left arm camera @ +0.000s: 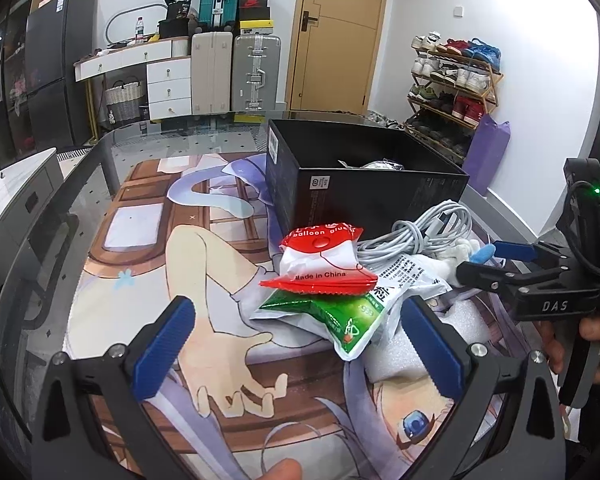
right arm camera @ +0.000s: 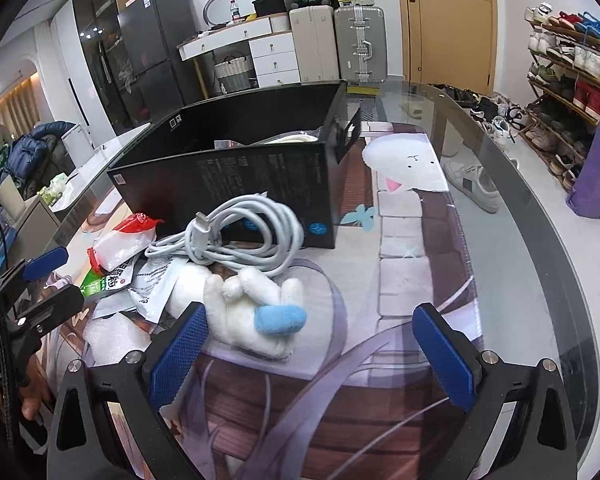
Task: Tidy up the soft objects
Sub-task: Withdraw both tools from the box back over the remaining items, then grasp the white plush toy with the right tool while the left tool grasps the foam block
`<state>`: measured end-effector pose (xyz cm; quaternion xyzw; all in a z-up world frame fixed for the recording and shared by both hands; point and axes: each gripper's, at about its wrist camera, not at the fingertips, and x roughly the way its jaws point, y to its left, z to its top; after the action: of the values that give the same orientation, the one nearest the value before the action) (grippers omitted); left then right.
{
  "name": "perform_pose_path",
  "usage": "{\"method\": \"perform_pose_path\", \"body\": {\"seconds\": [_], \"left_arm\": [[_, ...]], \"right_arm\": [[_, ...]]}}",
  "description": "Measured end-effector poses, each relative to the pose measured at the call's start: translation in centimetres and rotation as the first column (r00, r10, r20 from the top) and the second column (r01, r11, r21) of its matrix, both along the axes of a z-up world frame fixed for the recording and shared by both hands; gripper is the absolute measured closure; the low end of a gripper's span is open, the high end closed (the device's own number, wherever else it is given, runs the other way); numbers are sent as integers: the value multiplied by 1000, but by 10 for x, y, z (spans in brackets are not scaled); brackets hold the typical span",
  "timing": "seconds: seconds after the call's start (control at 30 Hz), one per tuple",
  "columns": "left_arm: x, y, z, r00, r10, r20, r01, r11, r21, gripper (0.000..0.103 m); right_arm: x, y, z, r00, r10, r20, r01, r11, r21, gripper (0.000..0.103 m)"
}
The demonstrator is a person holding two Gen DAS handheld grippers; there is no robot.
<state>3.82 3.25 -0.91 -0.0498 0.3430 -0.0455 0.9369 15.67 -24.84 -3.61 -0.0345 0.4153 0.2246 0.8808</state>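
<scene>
A pile of soft things lies in front of an open black box (left arm camera: 364, 192) (right arm camera: 236, 176): a red-and-white balloon-glue packet (left arm camera: 324, 260) (right arm camera: 120, 240), a green-and-white pouch (left arm camera: 340, 316), a printed white bag (left arm camera: 412, 276) (right arm camera: 152, 280), a coiled white cable (left arm camera: 424, 232) (right arm camera: 240, 236), a white plush with a blue patch (right arm camera: 256, 316) (left arm camera: 470, 250) and white foam wrap (left arm camera: 404, 348) (right arm camera: 112, 336). My left gripper (left arm camera: 296, 352) is open just short of the packets. My right gripper (right arm camera: 316, 352) is open, its left finger beside the plush; it also shows in the left wrist view (left arm camera: 496, 264).
The pile rests on a printed anime mat (left arm camera: 204, 264) (right arm camera: 404, 280) over a glass table (left arm camera: 80, 184) (right arm camera: 512, 208). The box holds some pale items (left arm camera: 380, 166). Suitcases, a door, drawers and a shoe rack stand beyond the table.
</scene>
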Motion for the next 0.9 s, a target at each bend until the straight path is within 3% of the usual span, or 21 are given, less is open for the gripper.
{"method": "perform_pose_path", "body": {"seconds": [0.23,0.63,0.8,0.9], "left_arm": [[1,-3,-1,1000,-4,2,4,1000,13,0],[0,-1,-1,1000,-12,-1,12,1000,1,0],[-2,-1,-1,1000,-18,5,18,1000,-4,0],[-3,-4,-1,1000,-29,6,29,1000,10,0]], "right_arm": [[4,-18,-3,1000,-23,-13,23,1000,1,1],[6,-7,-2,999,25,-25,-24,999,30,1],[1,-4,0,997,76,-13,-75,995,72,21],[-2,-5,-1,996,92,-11,-90,991,99,28]]}}
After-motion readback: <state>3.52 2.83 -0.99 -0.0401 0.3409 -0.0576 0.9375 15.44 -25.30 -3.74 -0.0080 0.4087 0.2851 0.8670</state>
